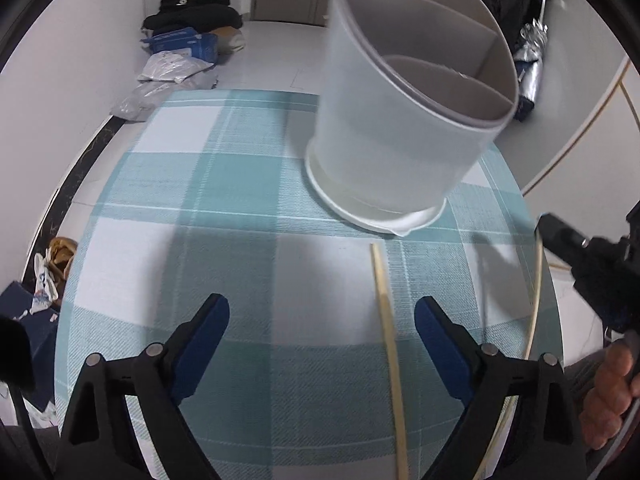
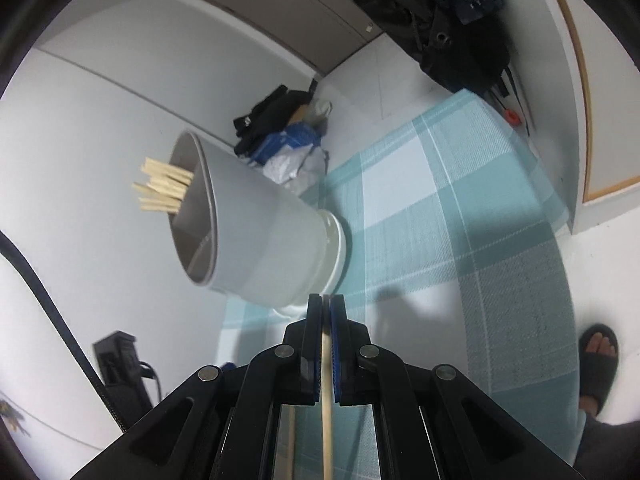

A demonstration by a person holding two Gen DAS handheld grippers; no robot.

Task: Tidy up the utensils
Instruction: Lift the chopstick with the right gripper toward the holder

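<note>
Left wrist view: the left tool point(image 1: 322, 322) stood wide open above the desk point(image 1: 200, 208), its blue pads point(image 1: 208, 334) pressing on nothing. A loose chopstick point(image 1: 386, 320) lay flat on the checked cloth between the jaws, nearer the right pad and touching neither. At the right edge a hand point(image 1: 610, 388) carried the right tool point(image 1: 560, 236).

Right wrist view: the right tool point(image 2: 326, 312) was closed on a held chopstick point(image 2: 327, 400), which ran back between the pads point(image 2: 335, 344) toward the camera.

Beyond both tools stood the utensil holder point(image 1: 400, 132), a pale round tub on a white base, resting on the cloth. Partitions divided its interior; one compartment held a bundle of chopsticks point(image 2: 164, 190) projecting above the rim, while the nearer compartments appeared empty.
</note>
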